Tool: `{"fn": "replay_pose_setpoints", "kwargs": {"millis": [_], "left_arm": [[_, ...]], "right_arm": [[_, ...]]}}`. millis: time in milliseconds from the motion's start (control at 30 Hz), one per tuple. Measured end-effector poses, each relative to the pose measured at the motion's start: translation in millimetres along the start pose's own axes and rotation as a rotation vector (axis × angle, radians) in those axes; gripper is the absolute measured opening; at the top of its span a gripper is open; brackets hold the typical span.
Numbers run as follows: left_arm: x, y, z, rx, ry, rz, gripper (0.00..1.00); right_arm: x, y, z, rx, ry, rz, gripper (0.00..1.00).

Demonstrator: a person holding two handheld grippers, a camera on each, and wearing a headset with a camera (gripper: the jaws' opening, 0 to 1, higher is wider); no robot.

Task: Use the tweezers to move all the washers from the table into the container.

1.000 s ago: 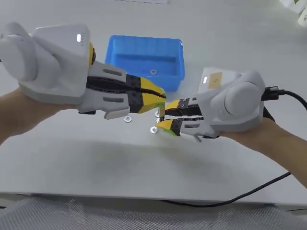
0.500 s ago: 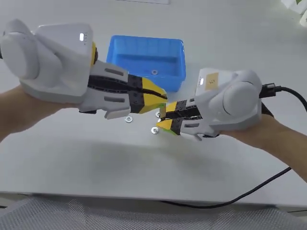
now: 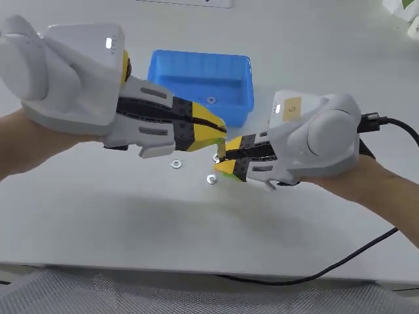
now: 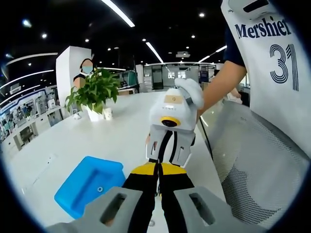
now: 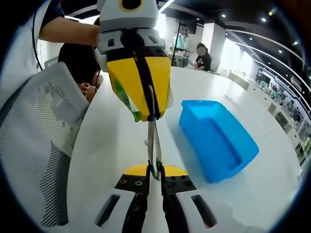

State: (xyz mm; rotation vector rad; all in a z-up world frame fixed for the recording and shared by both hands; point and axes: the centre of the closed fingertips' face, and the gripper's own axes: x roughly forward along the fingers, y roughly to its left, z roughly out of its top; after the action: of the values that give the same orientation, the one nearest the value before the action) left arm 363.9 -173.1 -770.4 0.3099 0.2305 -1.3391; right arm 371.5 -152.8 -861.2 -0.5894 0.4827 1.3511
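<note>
My left gripper (image 3: pixel 219 131) and right gripper (image 3: pixel 224 163) meet tip to tip above the white table. In the right gripper view, thin metal tweezers (image 5: pixel 154 145) run from my right gripper (image 5: pixel 156 177) up into the yellow jaws of the left gripper (image 5: pixel 148 114). Both grippers are shut on the tweezers. Two washers (image 3: pixel 175 164) (image 3: pixel 211 178) lie on the table just below the tips. A blue container (image 3: pixel 196 69) stands behind them with one washer (image 3: pixel 211 100) inside; it also shows low on the left as the container (image 4: pixel 85 187) in the left gripper view.
A black cable (image 3: pixel 327 268) trails from the right gripper across the table's near edge. A potted plant (image 4: pixel 95 94) stands far off on the table. A mesh chair (image 5: pixel 34 126) is at the table's side, with a person beside it.
The picture has shifted slightly. Both grippers stay tip to tip with the tweezers between them, and the washers have not moved.
</note>
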Motion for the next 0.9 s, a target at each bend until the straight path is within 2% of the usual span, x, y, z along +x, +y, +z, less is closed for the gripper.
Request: {"fn": "replay_pose_setpoints", "kwargs": {"millis": [100,467,733,833,900], "left_arm": [[-2.5,0.9,7.3,0.014,-0.004,-0.001,0.04],[-17.9,15.4,33.1,0.079,-0.026,0.024,0.04],[-28.4,30.4,50.6,0.126,-0.040,0.046,0.04],[-32.8,36.1,56.9,0.150,-0.038,0.057,0.04],[-35.7,38.9,60.4,0.158,-0.039,0.062,0.04]], "right_arm": [[-3.5,-3.1,6.4,-0.027,-0.006,-0.016,0.09],[-17.1,-20.9,34.1,-0.065,-0.031,-0.065,0.09],[-23.7,-41.4,56.1,-0.100,-0.056,-0.106,0.09],[-23.0,-53.4,63.3,-0.123,-0.066,-0.127,0.09],[-23.6,-55.3,68.2,-0.137,-0.070,-0.133,0.09]]}}
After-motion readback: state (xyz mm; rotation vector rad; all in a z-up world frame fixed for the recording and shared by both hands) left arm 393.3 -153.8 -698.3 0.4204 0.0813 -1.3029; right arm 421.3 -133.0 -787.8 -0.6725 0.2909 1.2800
